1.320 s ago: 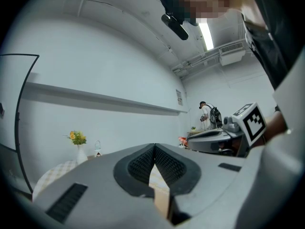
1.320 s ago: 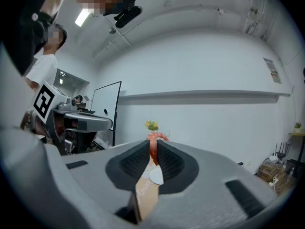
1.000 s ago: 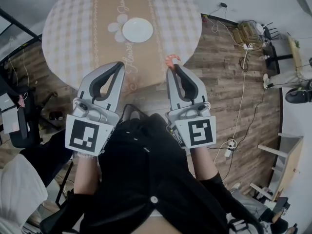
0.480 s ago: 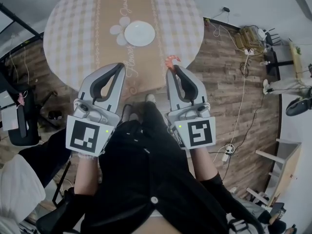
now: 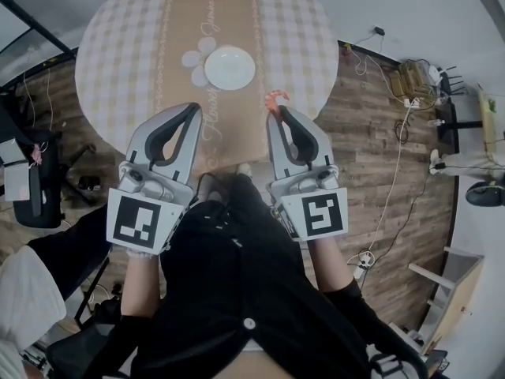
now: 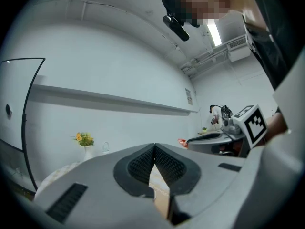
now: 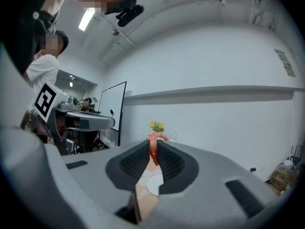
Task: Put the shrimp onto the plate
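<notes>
Right gripper [image 5: 275,110] pinches the orange shrimp [image 5: 276,97] at its jaw tips, centre frame over the table [image 5: 118,38] edge; left gripper [image 5: 192,110] jaws pressed together, empty. White plate [image 5: 230,67] sits upper centre, apart from the shrimp.

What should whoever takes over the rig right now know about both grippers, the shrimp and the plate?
Left gripper: fingers together, empty, held beside the right one.
Right gripper: shut on the shrimp, which sticks out past the fingertips.
Plate: white, empty, on the round table, ahead and slightly left of the shrimp.
Done: shrimp is gripped and in the air.
Left: carry it over the plate, lower, release.
</notes>
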